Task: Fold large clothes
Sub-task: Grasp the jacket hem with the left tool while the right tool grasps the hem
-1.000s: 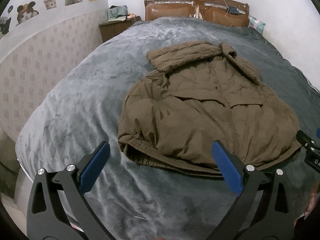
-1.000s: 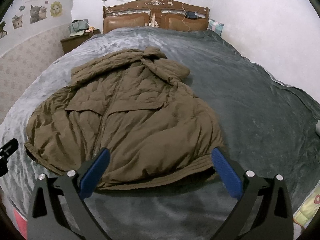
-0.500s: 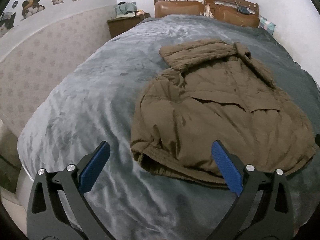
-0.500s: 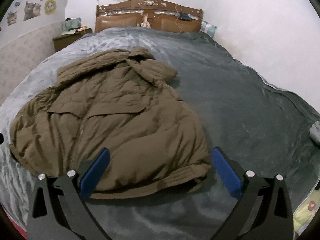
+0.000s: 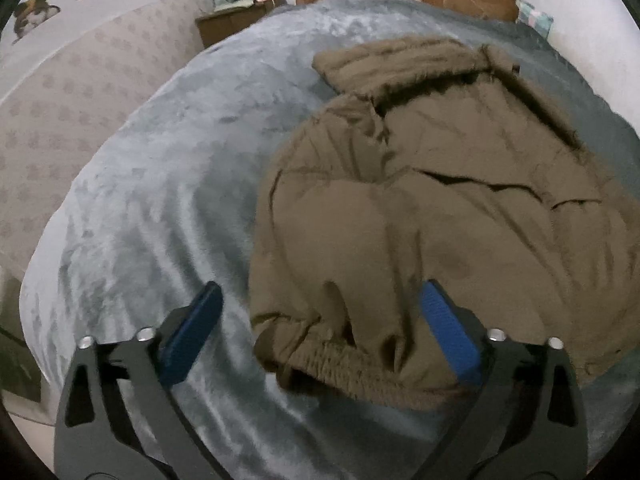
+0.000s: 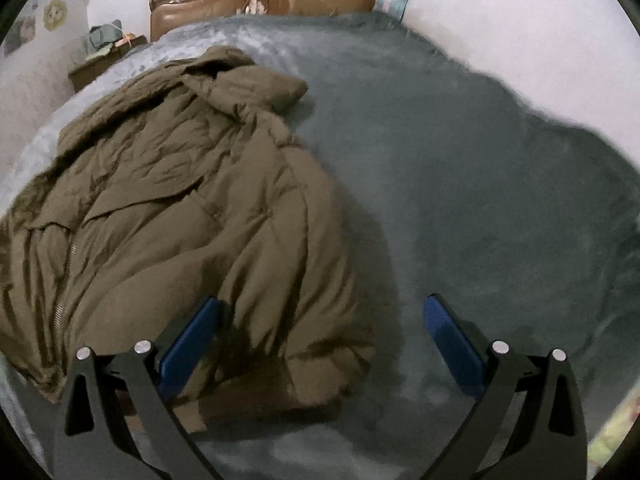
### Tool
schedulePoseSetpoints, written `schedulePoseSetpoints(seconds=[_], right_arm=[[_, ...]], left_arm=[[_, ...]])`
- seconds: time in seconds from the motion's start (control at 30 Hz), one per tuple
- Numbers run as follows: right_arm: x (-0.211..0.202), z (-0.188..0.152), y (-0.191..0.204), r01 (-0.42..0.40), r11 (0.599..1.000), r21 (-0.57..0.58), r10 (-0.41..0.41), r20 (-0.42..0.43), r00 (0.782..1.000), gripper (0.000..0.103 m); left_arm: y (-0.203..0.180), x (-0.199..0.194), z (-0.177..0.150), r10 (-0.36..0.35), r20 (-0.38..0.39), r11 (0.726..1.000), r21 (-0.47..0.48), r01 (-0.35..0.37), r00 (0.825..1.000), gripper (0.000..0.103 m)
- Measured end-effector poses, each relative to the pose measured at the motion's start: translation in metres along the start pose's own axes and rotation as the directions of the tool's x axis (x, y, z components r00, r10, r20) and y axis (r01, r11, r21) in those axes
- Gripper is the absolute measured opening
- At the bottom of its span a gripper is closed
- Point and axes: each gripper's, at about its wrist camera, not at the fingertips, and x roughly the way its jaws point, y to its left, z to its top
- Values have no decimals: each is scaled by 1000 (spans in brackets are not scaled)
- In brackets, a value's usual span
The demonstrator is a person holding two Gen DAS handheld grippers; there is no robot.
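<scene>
Two grippers hung over the brown jacket (image 5: 440,208) spread on the bed (image 5: 168,184), left gripper (image 5: 320,336) closing around its elastic hem, right gripper (image 6: 320,344) wide and empty at the other corner, puffy, soft, likely slippery, best pinched at the hem.

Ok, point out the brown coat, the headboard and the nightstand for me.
Coat (image 6: 192,208), right wrist view, on its quilted front.
Headboard (image 6: 224,2), right wrist view, on its padded left panel.
Nightstand (image 5: 228,26), left wrist view, on its wooden front.
</scene>
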Motion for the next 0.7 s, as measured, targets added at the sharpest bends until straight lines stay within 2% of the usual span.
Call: schedulePoseSetpoints(seconds=[0.07,0.1,0.13,0.27,0.33,0.43,0.57,0.7], right_arm=[[11,3,-5,-63,998,24,63,-18,998,98],[16,3,-5,-93,995,31,94,-25,995,85],[23,5,-5,-143,989,39,144,-43,989,70],[35,4,1,-191,981,19,192,-71,979,47],[33,4,3,-192,981,-6,192,-59,980,27],[29,2,1,-186,982,-18,185,-50,981,16],[20,-9,-13,-160,987,-10,160,-36,987,13],[7,-26,-27,-139,990,8,140,-30,990,11]], left_arm=[[0,15,2,-38,-41,999,-8,37,998,78],[1,24,3,-72,-68,997,-28,70,995,70],[3,29,3,-80,-82,996,-39,77,993,67],[-3,33,4,-60,-85,998,-24,58,995,52],[-6,29,5,-51,-80,999,-8,50,995,39],[-9,24,6,-46,-74,999,2,46,996,30],[-14,13,-2,-34,-80,999,-8,33,996,27],[-24,-2,-14,-11,-72,1000,26,13,997,25]])
